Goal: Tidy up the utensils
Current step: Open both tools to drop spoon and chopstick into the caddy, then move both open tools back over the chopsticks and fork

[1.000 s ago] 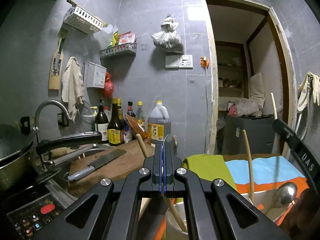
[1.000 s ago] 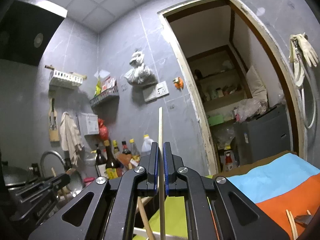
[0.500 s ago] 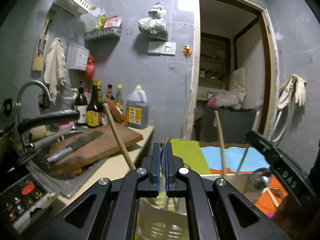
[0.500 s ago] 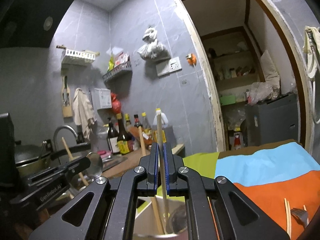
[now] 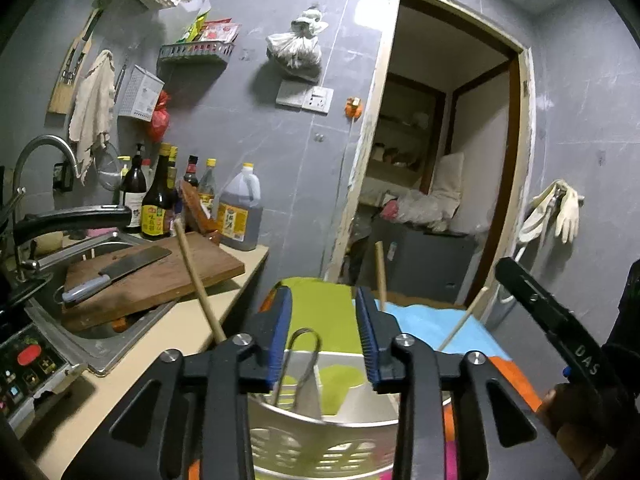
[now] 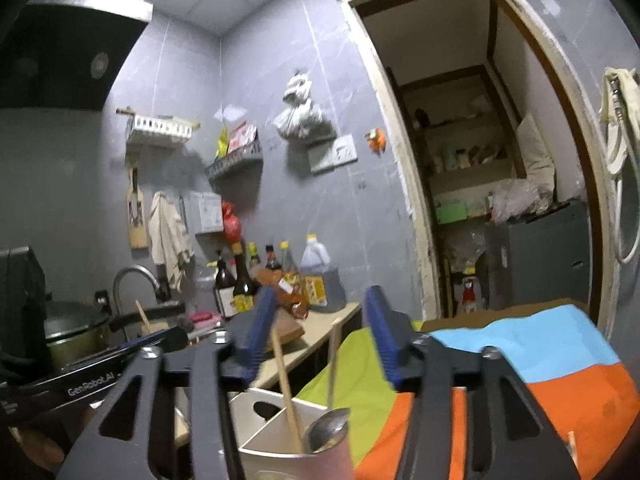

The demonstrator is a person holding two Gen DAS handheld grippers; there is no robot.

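Utensil holder [image 5: 320, 432] sits beside cutting board [image 5: 160, 276] bearing cleaver [image 5: 116, 272].

A big knife [image 5: 116, 270] lies on a brown cutting board [image 5: 160, 276]. The board rests over the edge of a metal sink [image 5: 100, 344] with a bent tap [image 5: 40, 152]. Dark sauce bottles [image 5: 158, 200] and a big jug [image 5: 240, 212] stand by the grey wall. A cloth [image 5: 94, 108] and a plastic bag [image 5: 298, 50] hang on that wall. Gloves [image 5: 560, 212] hang beside the open doorway [image 5: 440, 160]. A pot [image 6: 76, 328] sits at the left. A green, blue and orange cloth [image 6: 560, 376] covers the table.
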